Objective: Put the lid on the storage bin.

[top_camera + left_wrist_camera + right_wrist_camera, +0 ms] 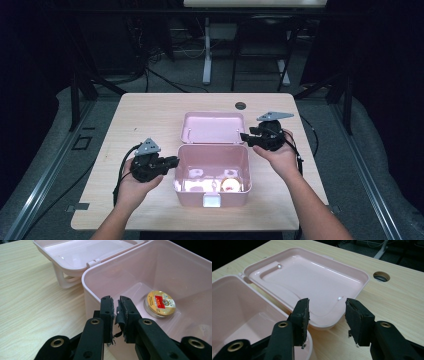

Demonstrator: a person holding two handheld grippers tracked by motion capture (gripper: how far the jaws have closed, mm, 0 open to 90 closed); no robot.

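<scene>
Sat open mid-table: pink plastic lidded box [212, 172], round gold tin [160, 304] inside. Left gripper [116, 315] nearly closed, empty, at left wall. Right gripper [327, 315] spread wide by flipped-back lid [312, 282]. Probably closing next; needed lid's edge pinched.

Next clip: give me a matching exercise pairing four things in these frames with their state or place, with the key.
Things:
1. left tongs
2. right tongs
3. round gold-topped metal tin
4. pale pink plastic lid

States or places:
A. jaws spread wide apart above the lid's edge
B. lying on the floor of the pale pink plastic box
C. swung back flat on the light wooden table, inner side up
D. jaws nearly together, nothing gripped, at the box's side wall

Pairs: 1-D, 2-A, 3-B, 4-C
</scene>
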